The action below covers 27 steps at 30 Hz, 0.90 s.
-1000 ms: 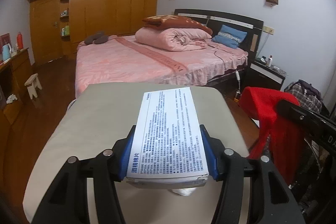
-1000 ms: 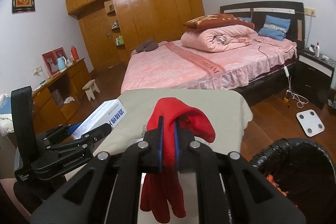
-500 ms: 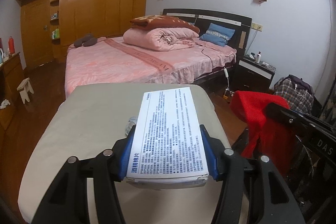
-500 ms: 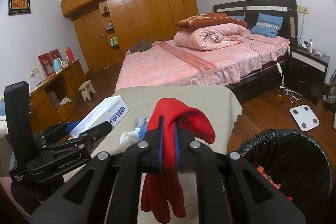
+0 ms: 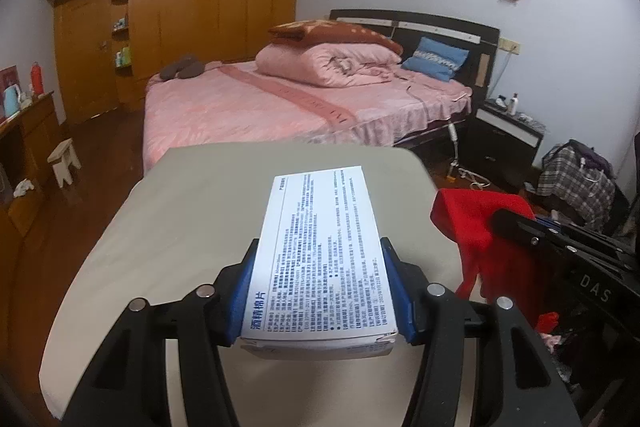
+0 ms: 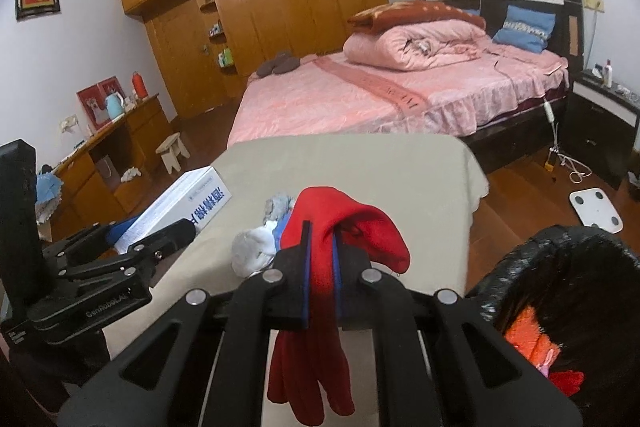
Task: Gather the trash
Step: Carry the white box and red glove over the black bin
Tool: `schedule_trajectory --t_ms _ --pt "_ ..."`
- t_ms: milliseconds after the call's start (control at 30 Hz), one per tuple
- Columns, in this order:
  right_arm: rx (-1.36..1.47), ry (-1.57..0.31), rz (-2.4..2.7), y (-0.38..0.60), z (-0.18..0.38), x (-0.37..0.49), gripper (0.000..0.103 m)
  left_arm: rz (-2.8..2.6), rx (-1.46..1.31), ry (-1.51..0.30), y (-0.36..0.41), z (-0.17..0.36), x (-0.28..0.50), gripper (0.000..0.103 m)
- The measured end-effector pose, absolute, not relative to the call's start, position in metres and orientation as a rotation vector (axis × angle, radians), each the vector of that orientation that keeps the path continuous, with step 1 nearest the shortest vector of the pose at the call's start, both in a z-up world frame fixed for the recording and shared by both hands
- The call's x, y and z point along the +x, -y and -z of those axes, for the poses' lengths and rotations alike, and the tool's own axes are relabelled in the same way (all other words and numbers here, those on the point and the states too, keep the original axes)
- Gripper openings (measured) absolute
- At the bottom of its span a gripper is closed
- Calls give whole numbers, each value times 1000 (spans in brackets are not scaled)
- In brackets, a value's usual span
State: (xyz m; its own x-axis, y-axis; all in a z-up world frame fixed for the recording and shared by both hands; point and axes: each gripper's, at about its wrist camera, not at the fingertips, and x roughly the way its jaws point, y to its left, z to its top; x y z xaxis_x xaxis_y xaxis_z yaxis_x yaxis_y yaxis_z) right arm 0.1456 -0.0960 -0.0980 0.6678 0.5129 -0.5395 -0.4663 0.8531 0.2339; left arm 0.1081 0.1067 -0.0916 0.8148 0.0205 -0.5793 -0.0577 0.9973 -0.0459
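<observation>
A flat white cardboard box printed with blue and black text (image 5: 320, 255) is clamped across its narrow width between the jaws of the left gripper (image 5: 320, 291), held above the beige cloth-covered surface (image 5: 188, 211). A limp red fabric glove (image 6: 320, 291) is pinched between the closed jaws of the right gripper (image 6: 320, 267), its fingers dangling, beside the black-lined trash bin (image 6: 568, 291). The box is judged light but crushable, best held by its stiff long edges; the glove is soft and may snag. A crumpled grey-white cloth (image 6: 256, 251) is left on the surface.
</observation>
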Motion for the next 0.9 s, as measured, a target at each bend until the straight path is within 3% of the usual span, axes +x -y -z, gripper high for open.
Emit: schedule_trajectory --t_ms 267,900 --pt "76 -631 -589 85 90 144 8 -63 -72 -639 -121 101 111 56" --pt "159 -552 -529 180 16 113 8 94 -49 -585 -54 45 111 56"
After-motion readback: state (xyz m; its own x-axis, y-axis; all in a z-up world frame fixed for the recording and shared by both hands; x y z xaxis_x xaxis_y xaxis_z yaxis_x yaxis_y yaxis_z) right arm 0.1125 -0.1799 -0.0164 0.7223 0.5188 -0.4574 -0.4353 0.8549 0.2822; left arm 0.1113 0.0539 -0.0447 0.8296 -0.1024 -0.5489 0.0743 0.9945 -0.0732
